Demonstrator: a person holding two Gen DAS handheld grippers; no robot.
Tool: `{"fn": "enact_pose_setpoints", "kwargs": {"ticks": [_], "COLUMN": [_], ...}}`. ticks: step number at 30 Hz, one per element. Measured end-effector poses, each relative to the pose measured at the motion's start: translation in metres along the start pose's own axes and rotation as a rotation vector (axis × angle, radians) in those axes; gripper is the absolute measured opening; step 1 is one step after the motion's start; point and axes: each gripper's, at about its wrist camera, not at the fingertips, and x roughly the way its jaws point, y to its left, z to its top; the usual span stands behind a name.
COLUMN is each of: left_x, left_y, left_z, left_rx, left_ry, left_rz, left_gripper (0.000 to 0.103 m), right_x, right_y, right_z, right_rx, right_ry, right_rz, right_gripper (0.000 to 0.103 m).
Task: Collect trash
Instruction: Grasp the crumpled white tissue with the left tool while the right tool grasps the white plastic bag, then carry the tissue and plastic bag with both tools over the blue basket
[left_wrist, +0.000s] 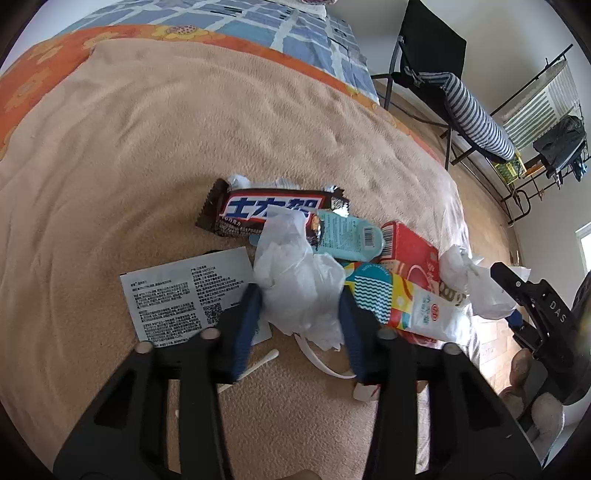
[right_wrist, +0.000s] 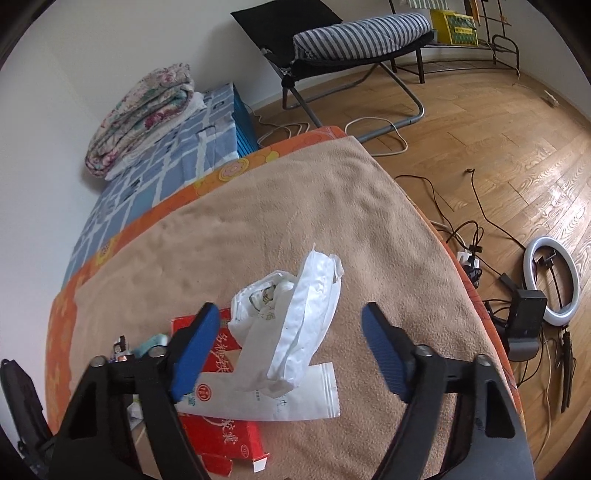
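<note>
Trash lies in a heap on a tan blanket (left_wrist: 155, 155). My left gripper (left_wrist: 301, 301) has its blue pads on both sides of a crumpled white tissue (left_wrist: 295, 280), touching it. Behind it lie a brown chocolate bar wrapper (left_wrist: 266, 210), a teal packet (left_wrist: 347, 236), a red carton (left_wrist: 410, 247), a colourful sachet (left_wrist: 402, 302) and a white printed leaflet (left_wrist: 181, 295). My right gripper (right_wrist: 288, 347) is open, its pads wide apart on either side of a crumpled white plastic wrapper (right_wrist: 303, 314) that lies over a white sachet (right_wrist: 280, 398) and the red carton (right_wrist: 225, 435).
A cotton swab (left_wrist: 258, 363) and a white strip (left_wrist: 317, 363) lie near my left gripper. The bed edge drops to a wooden floor (right_wrist: 498, 147) with cables, a ring light (right_wrist: 552, 280) and a folding chair (right_wrist: 351, 51). A folded quilt (right_wrist: 144, 114) sits at the bed's far end.
</note>
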Motion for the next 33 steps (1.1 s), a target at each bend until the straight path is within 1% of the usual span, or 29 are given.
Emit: {"fn": "enact_pose_setpoints", "kwargs": {"ticks": [1, 2, 3, 4, 5, 9, 14, 18, 24, 29, 33], "left_x": [0.000, -0.001, -0.002, -0.004, -0.007, -0.020, -0.034, -0.045, -0.068, -0.093, -0.109], "left_y": [0.001, 0.002, 0.003, 0.004, 0.005, 0.006, 0.011, 0.013, 0.018, 0.019, 0.024], "left_z": [0.000, 0.000, 0.000, 0.001, 0.001, 0.004, 0.007, 0.008, 0.005, -0.003, -0.010], "left_rx": [0.000, -0.002, -0.006, -0.012, -0.013, -0.002, -0.009, 0.011, 0.027, 0.082, 0.093], "left_ry": [-0.001, -0.003, -0.006, -0.013, -0.021, -0.060, -0.076, -0.093, -0.104, -0.139, -0.140], "left_rz": [-0.001, -0.005, -0.012, -0.022, -0.030, -0.051, -0.070, -0.057, -0.086, -0.067, -0.076], "left_gripper": [0.037, 0.034, 0.034, 0.031, 0.029, 0.027, 0.027, 0.027, 0.027, 0.027, 0.027], "right_x": [0.002, 0.003, 0.004, 0.005, 0.006, 0.001, -0.011, -0.023, -0.044, -0.068, -0.090], "right_y": [0.000, 0.000, 0.000, -0.001, -0.001, -0.005, -0.007, -0.007, -0.006, -0.002, 0.005], "right_z": [0.000, -0.001, -0.001, -0.002, -0.002, -0.002, 0.000, 0.003, 0.006, 0.003, -0.006], "right_rx": [-0.006, -0.012, -0.015, -0.013, -0.006, 0.005, 0.003, 0.000, 0.007, -0.015, -0.045], "right_ry": [0.006, 0.011, 0.014, 0.020, 0.026, 0.011, -0.030, -0.060, -0.103, -0.138, -0.143], "right_rz": [-0.006, -0.011, -0.016, -0.014, -0.007, 0.008, 0.012, 0.028, 0.080, 0.116, 0.161], "right_gripper": [0.058, 0.053, 0.039, 0.023, 0.017, 0.012, 0.011, 0.010, 0.009, 0.009, 0.009]}}
